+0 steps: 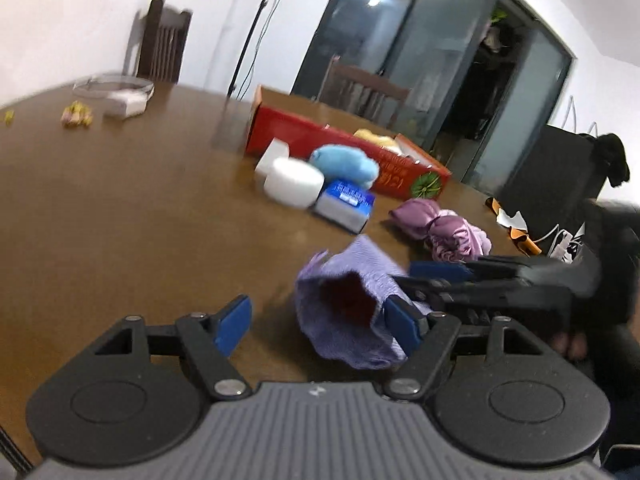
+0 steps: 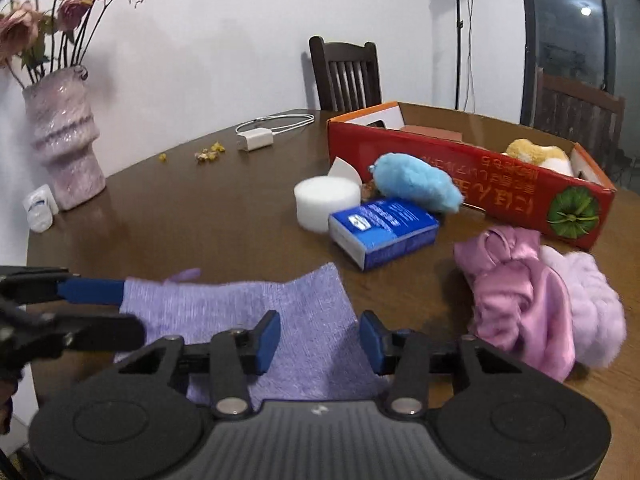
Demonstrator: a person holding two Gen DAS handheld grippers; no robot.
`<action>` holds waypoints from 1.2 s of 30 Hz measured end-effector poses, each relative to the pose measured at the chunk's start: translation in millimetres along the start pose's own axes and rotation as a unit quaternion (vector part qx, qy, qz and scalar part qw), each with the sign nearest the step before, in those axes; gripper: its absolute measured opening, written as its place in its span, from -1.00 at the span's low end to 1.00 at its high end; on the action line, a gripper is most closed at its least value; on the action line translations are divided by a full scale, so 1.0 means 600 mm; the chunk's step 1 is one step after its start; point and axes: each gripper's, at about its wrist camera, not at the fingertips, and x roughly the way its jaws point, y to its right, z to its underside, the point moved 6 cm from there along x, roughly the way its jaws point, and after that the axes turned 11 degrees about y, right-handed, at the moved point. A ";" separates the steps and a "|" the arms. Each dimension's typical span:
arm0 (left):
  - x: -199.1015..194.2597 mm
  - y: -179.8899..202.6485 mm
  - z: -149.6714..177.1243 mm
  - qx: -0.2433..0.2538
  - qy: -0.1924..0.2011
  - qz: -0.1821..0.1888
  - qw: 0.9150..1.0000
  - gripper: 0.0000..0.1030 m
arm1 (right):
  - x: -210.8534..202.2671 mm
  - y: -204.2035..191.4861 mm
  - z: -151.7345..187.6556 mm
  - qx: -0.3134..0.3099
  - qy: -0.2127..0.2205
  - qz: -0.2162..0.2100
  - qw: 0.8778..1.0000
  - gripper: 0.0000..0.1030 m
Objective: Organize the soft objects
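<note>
Lavender knitted cloth (image 2: 256, 308), the soft item at hand, lies spread on the brown worktop (image 2: 200, 220) directly before both wrist views. My right fingers (image 2: 320, 338) stand partly open, one blue pad to each side of the cloth's near portion; the pads do not press on it, and nothing is gripped. My left fingers (image 1: 316, 326) stand wide open and hold nothing. In the left wrist view the cloth (image 1: 352, 304) appears bunched and blurred, against the inner face of the right-hand pad. Seen from the right wrist, one left pad meets the cloth's left edge.

Beyond the cloth, to the right, a pink satin bundle (image 2: 516, 292) lies touching a pale pink fluffy item (image 2: 592, 300). Behind these stands an open red cardboard box (image 2: 460, 184) with a yellow plush (image 2: 532, 152) inside. A blue plush (image 2: 416, 182) leans against the box's front wall. Just before it rest a blue packet (image 2: 384, 232) and a white foam cylinder (image 2: 326, 202). A pink vase (image 2: 66, 140) of dried flowers stands at the far left.
</note>
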 end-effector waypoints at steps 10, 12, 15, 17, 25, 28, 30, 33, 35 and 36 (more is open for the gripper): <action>0.022 0.014 0.014 -0.067 -0.022 0.064 0.995 -0.26 | -0.086 -0.022 0.048 0.027 0.014 0.032 0.999 -0.15; 0.023 0.014 0.013 -0.083 -0.021 0.069 0.994 -0.49 | -0.085 -0.019 0.047 0.033 0.013 0.037 0.999 -0.14; 0.018 0.016 0.012 -0.080 -0.012 0.070 0.994 -0.63 | -0.083 -0.017 0.047 0.029 0.015 0.038 0.999 -0.11; 0.016 0.021 0.012 -0.076 -0.008 0.075 0.994 -0.68 | -0.081 -0.018 0.046 0.024 0.016 0.031 0.999 -0.18; 0.032 0.054 -0.040 -0.047 0.011 0.112 0.993 -0.74 | -0.088 0.002 0.007 0.052 0.036 0.000 0.998 -0.87; 0.067 0.064 -0.094 -0.044 0.027 0.139 0.989 -0.74 | -0.093 0.038 -0.051 0.073 0.074 -0.013 0.994 -0.88; 0.108 0.075 -0.151 -0.035 0.036 0.155 0.987 -0.74 | -0.082 0.071 -0.102 0.062 0.094 -0.012 0.994 -0.88; 0.188 0.095 -0.240 -0.011 0.048 0.165 0.985 -0.74 | -0.042 0.129 -0.185 0.035 0.115 -0.005 0.993 -0.89; 0.263 0.107 -0.298 0.006 0.043 0.161 0.986 -0.74 | 0.004 0.176 -0.243 0.027 0.115 -0.005 0.993 -0.89; 0.304 0.112 -0.325 0.012 0.041 0.156 0.987 -0.74 | 0.036 0.201 -0.274 0.019 0.111 0.001 0.994 -0.90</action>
